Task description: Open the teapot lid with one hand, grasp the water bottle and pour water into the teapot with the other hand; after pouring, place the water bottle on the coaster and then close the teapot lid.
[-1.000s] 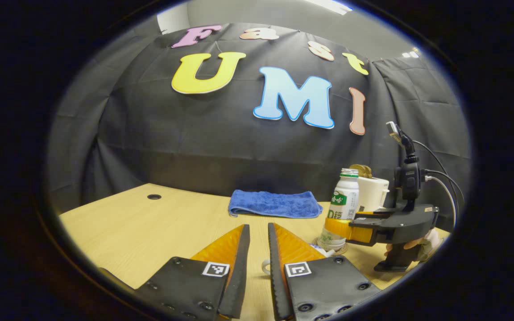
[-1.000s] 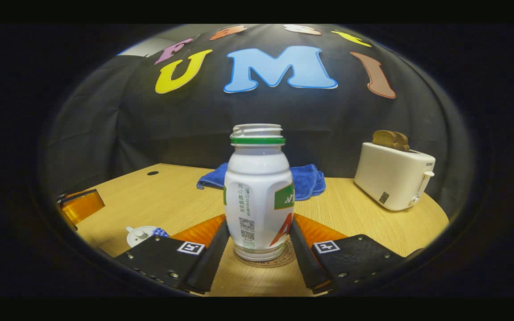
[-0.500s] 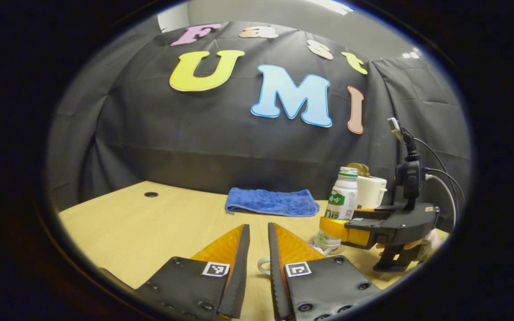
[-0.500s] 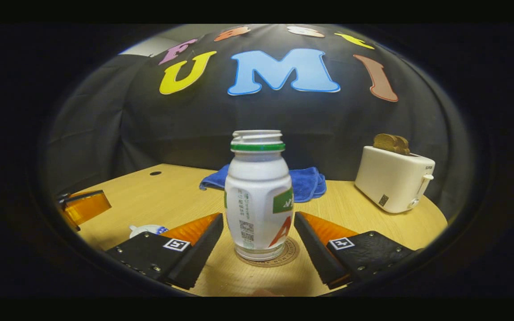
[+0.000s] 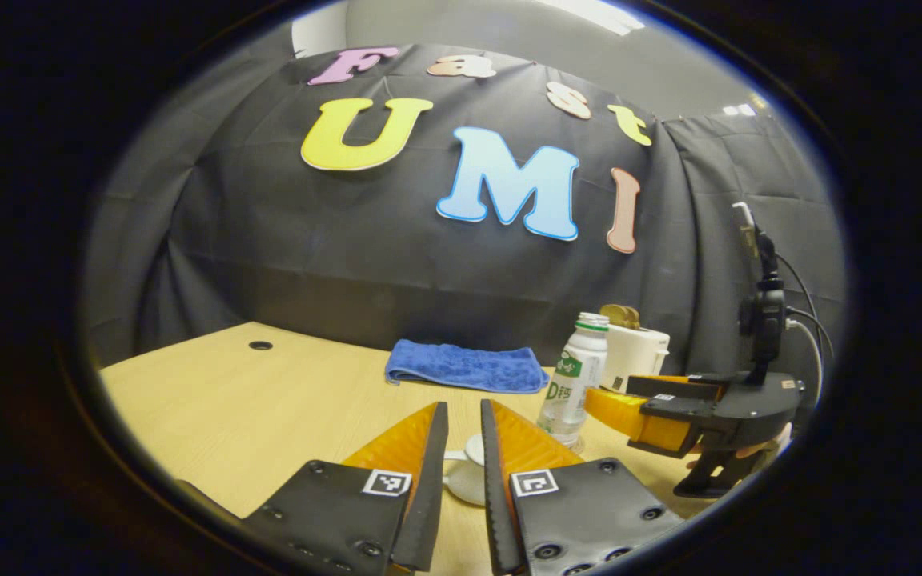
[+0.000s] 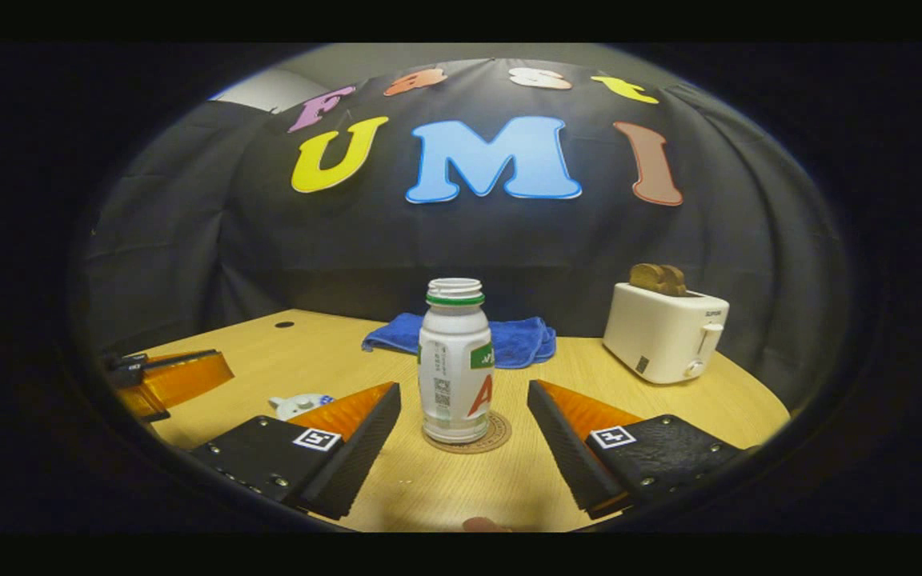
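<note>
The bottle [image 6: 454, 360] stands upright on the round coaster [image 6: 497, 436], near the middle of the counter [image 6: 309, 344], with its neck open and no cap on it. It looks like thin white plastic, so I judge it light, smooth and a little springy. A hard squeeze could dent it and push water out of the open top. The straight part of the body below the shoulder is the best place to take hold, gripped level.

A printed label wraps the bottle, with a green patch, a large red mark, small lines of print and a square code. The print is too fine to make out.

The right tongs [image 6: 463, 387] are spread wide, one finger at 9 o'clock of the bottle and one at 3 o'clock, both clear of it.

The teapot [image 6: 301, 404] is small, white with a touch of blue, and sits at 9 o'clock of the bottle. It is probably glazed ceramic: hard, slick and easy to chip. Its lid would be best pinched by the knob. I cannot tell whether the lid is on.

The left tongs [image 5: 461, 406] are drawn nearly together, with nothing visibly clamped, and the teapot shows through the slim gap.

Behind the bottle, a folded blue towel [image 6: 509, 336] lies at 12 o'clock. A white toaster [image 6: 661, 332] holding bread stands at 2 o'clock, and its small marking is unreadable.
</note>
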A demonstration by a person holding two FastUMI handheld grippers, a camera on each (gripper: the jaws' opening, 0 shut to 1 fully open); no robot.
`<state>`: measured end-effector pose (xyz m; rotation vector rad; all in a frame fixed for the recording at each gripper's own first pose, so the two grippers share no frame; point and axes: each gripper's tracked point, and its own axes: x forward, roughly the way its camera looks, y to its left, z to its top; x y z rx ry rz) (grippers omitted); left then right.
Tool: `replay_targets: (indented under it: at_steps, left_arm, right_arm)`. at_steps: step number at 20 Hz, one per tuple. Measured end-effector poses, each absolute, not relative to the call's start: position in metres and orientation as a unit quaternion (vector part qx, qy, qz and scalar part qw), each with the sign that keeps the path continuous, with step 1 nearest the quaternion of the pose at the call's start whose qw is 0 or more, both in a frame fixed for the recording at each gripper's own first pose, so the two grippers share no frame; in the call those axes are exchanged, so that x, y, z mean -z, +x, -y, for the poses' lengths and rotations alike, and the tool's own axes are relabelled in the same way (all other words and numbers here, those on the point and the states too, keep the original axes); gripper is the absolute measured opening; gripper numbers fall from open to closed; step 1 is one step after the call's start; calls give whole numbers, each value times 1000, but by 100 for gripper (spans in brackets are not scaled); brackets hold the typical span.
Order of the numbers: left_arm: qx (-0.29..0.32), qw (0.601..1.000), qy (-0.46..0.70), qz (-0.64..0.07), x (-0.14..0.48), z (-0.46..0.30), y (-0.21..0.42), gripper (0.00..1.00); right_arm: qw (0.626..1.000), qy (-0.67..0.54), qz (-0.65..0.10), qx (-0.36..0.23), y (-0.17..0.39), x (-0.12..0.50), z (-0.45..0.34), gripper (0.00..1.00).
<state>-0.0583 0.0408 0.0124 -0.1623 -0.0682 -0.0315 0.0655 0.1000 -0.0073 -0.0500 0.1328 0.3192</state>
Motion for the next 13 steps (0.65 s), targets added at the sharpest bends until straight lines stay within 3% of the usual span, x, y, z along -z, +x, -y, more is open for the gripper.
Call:
replay_targets:
  at_steps: [13]
  left_arm:
    - [28, 996, -57, 68, -25, 16, -144, 31]
  right_arm:
    - [996, -1, 2, -91, -43, -9, -76, 97]
